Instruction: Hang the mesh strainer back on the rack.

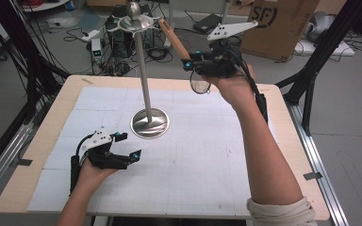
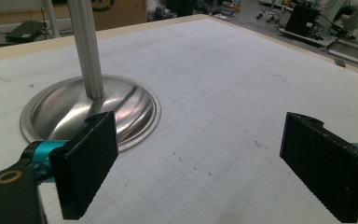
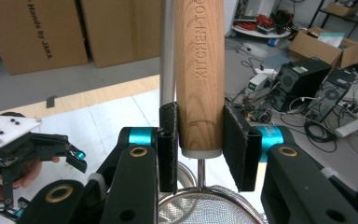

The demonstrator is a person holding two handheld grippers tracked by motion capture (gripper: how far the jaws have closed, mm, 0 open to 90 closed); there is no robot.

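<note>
A small mesh strainer [image 1: 199, 86] with a wooden handle [image 1: 173, 38] is held high above the far side of the table [image 1: 66, 94] by the right gripper [image 1: 188, 62], whose 2 jaws are clamped on the handle near its lower end. In the right gripper view the handle [image 3: 199, 79] stands upright between the pads, the mesh bowl [image 3: 209, 205] hangs below them, and the stand's pole [image 3: 168, 51] runs just beside the handle. The handle's free end lies near the hooked top [image 1: 133, 22] of the metal stand [image 1: 149, 123], so hanging appears to be the step in hand.

The left gripper [image 1: 127, 147] rests low at the near left, its jaws spread wide with nothing between them, close to the stand's base [image 2: 91, 109] but not touching it.

Trouble could come from a knock against the pole: the unheld stand might tip or slide. The smooth handle could also twist in the pads if the hook is missed.
</note>
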